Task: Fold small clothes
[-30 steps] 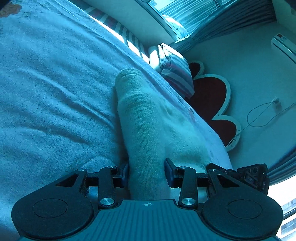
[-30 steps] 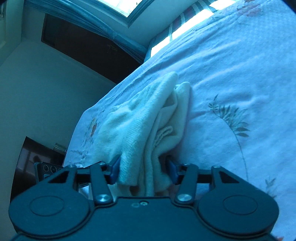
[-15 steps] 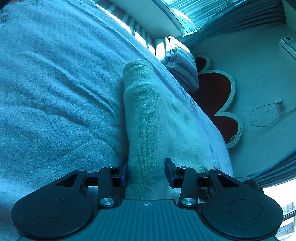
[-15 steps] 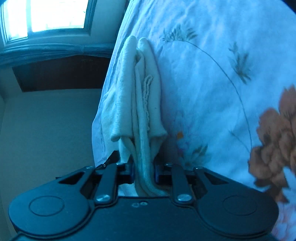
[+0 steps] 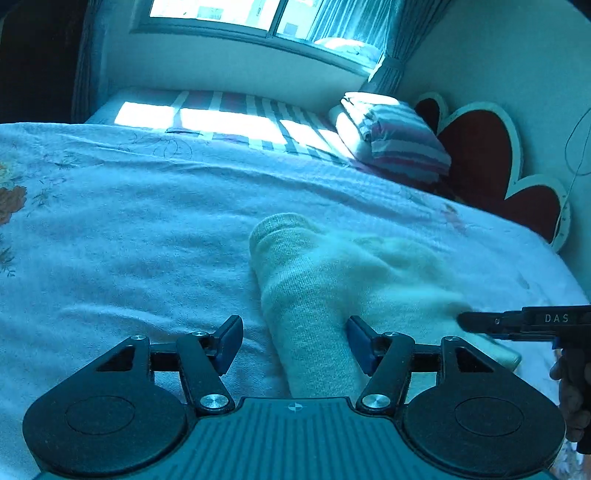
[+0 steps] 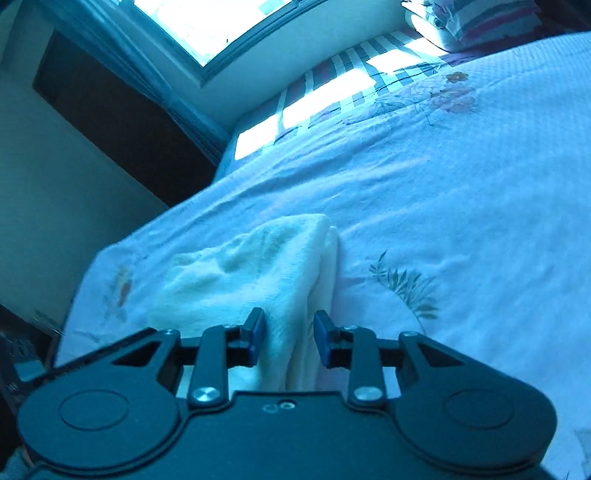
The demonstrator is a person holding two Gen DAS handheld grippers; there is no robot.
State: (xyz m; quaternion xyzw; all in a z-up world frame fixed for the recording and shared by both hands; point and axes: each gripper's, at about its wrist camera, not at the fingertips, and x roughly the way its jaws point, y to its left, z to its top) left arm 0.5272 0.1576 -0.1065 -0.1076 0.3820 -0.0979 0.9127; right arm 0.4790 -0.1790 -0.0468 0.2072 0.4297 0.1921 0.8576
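A small cream knitted garment [image 5: 332, 280] lies on the bed, folded lengthwise. In the left wrist view its rolled edge runs between the fingers of my left gripper [image 5: 293, 341], whose jaws stand wide apart with a gap on the left side. In the right wrist view the garment [image 6: 258, 266] lies bunched, and its folded edge passes between the fingers of my right gripper [image 6: 289, 339], which stand apart around the cloth. The right gripper's body [image 5: 524, 321] also shows at the right edge of the left wrist view.
The bed has a pale floral cover [image 5: 129, 229]. A striped pillow [image 5: 391, 136] lies at the head by a red petal-shaped headboard [image 5: 480, 155]. A window [image 6: 221, 26] is behind. The bed's edge [image 6: 85, 280] drops off left of the garment.
Both grippers have opened and let go of the garment, which now lies on the bed. The right gripper had been shut on its edge half a second ago. Both views have swung level.
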